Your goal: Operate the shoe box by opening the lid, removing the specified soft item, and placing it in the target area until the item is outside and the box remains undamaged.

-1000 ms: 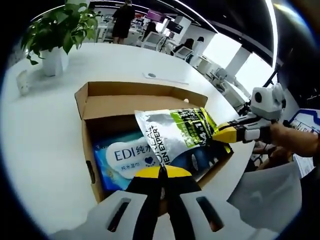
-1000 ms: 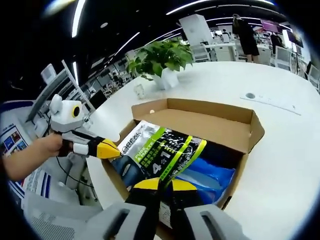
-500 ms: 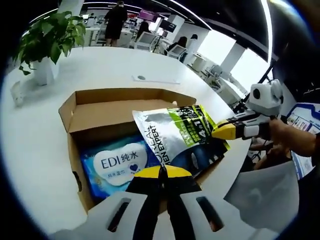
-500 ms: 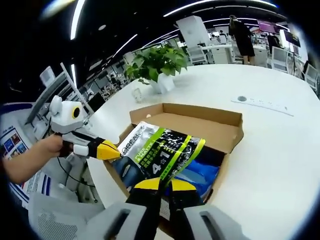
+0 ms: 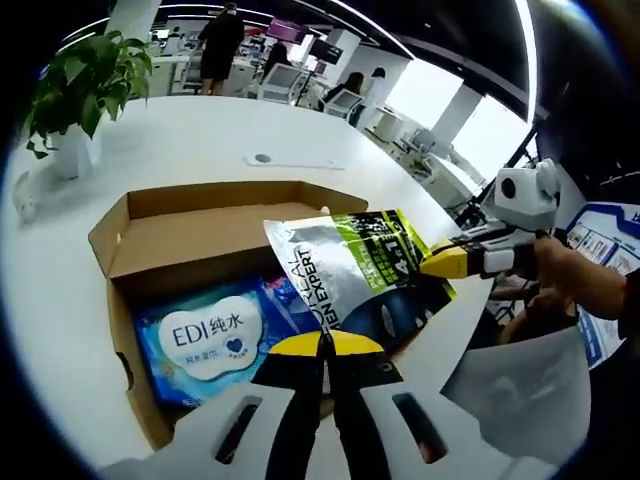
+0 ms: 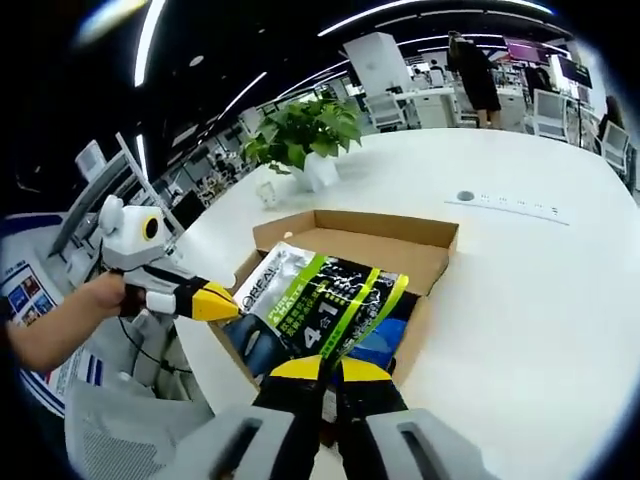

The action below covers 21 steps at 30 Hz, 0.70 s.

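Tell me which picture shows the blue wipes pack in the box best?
The left gripper view. There the blue wipes pack lies in the box with its white label showing. In the right gripper view the silver and green bag covers most of it, leaving a blue corner.

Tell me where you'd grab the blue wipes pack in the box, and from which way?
Probably its free end near the box wall, coming down from above through the open top. The wipes pack lies flat on the box floor, and its other end is tucked under the silver and green pouch that both the left gripper and right gripper hold.
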Each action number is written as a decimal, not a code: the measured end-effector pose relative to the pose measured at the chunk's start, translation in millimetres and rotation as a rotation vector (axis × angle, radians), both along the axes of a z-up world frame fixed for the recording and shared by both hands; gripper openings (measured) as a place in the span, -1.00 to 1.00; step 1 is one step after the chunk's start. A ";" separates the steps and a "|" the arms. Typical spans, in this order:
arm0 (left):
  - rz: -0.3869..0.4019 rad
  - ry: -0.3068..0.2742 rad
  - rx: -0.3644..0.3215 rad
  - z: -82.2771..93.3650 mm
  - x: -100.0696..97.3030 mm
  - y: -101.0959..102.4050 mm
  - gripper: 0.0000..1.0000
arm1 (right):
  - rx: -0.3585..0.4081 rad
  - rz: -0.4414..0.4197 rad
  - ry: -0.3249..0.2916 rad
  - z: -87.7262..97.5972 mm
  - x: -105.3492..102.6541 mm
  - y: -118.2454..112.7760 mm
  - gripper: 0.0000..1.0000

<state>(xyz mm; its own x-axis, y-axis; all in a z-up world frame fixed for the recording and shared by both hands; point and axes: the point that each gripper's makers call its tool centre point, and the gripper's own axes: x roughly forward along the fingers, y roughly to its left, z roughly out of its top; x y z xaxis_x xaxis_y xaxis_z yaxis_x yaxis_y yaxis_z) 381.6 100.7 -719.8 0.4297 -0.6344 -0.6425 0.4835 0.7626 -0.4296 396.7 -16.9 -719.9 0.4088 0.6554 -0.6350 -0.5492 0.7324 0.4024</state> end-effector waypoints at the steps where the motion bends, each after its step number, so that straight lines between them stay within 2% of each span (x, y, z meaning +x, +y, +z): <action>1: -0.005 0.000 0.002 0.6 -0.1 -3.0 -1.00 | -0.002 0.000 0.001 0.2 -0.7 -2.7 -1.00; 9: -0.024 -0.001 0.001 3.2 2.0 -22.7 -1.00 | -0.008 -0.024 0.006 1.7 0.7 -23.9 -1.00; 21: -0.064 0.015 0.001 -2.8 3.1 -54.4 -1.00 | -0.020 -0.067 0.016 -0.2 3.9 -56.2 -1.00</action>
